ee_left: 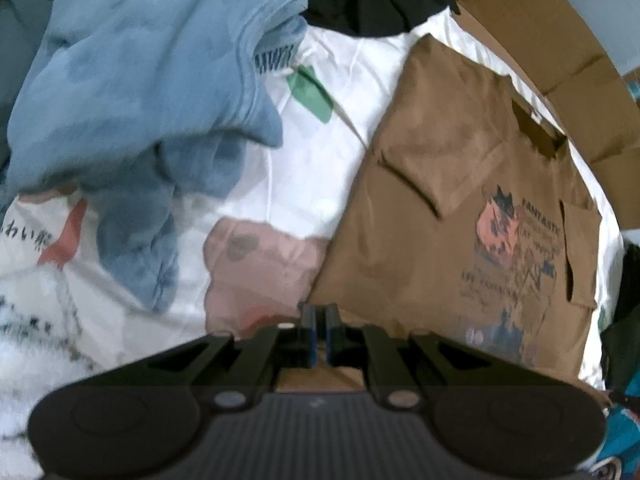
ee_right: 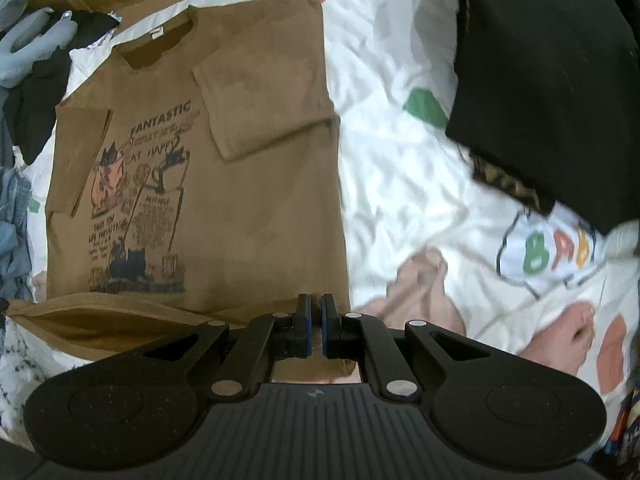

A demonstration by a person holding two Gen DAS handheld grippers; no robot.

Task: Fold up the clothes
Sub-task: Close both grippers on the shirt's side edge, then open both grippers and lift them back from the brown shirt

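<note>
- Brown tee (ee_right: 248, 184) flat on white sheet (ee_right: 400, 160), sleeves folded in; hem fold left, I judge.
- Left gripper (ee_left: 320, 334) and right gripper (ee_right: 316, 330): jaws near-closed at near hem; cloth apparently pinched.
- Blue garment (ee_left: 132, 92) unfolded, far left.

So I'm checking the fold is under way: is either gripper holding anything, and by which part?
Both appear to pinch the brown T-shirt at its bottom hem: left gripper near one corner, right gripper near the other.

Small print on the brown T-shirt (ee_right: 256, 184) is unreadably blurred.
</note>
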